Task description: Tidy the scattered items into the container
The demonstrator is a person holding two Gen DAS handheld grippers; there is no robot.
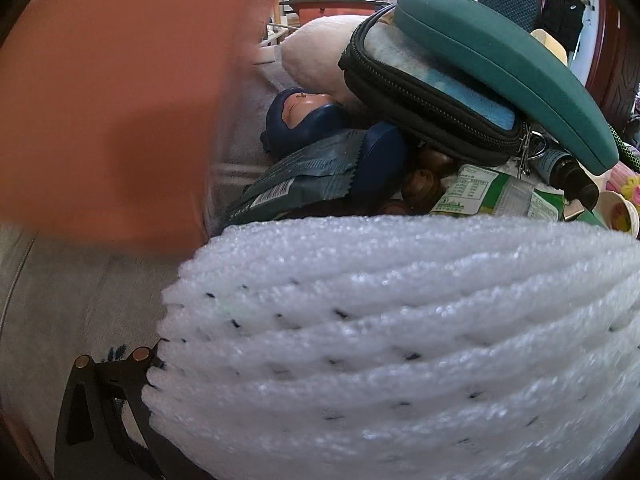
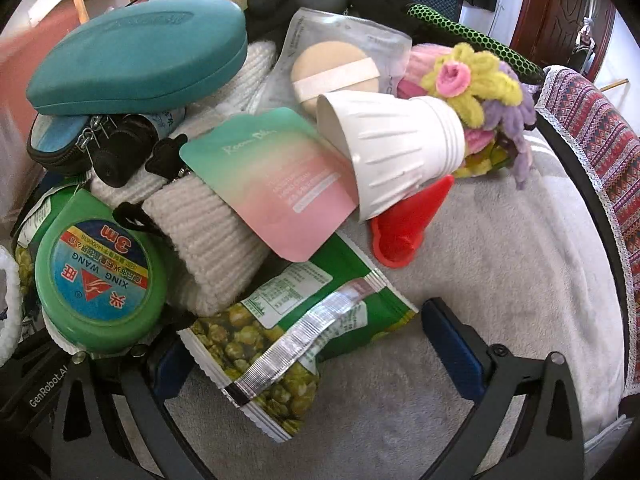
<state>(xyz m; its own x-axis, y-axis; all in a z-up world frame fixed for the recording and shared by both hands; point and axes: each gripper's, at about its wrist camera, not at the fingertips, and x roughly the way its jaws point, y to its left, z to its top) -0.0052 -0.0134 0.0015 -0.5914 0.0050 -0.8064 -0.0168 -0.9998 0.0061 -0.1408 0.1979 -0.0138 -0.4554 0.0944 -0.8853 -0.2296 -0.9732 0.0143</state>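
In the left wrist view my left gripper (image 1: 360,420) is shut on a white foam net sleeve (image 1: 400,340) that fills the lower frame and hides the right finger. An orange container (image 1: 112,100) looms blurred at the upper left. Behind the sleeve is a pile: teal glasses case (image 1: 500,60), black zip pouch (image 1: 420,108), blue figure (image 1: 304,120). In the right wrist view my right gripper (image 2: 316,360) is open, its fingers either side of a green pea snack packet (image 2: 296,344) on a grey cloth. A green tape measure (image 2: 100,280) sits at its left finger.
The pile in the right wrist view also holds a white knit item (image 2: 216,240), a pink-green sachet (image 2: 272,184), a white ribbed cup (image 2: 392,148), a red funnel (image 2: 408,220), yarn flowers (image 2: 480,92) and a powder puff packet (image 2: 340,64). A patterned cloth (image 2: 592,140) lies at right.
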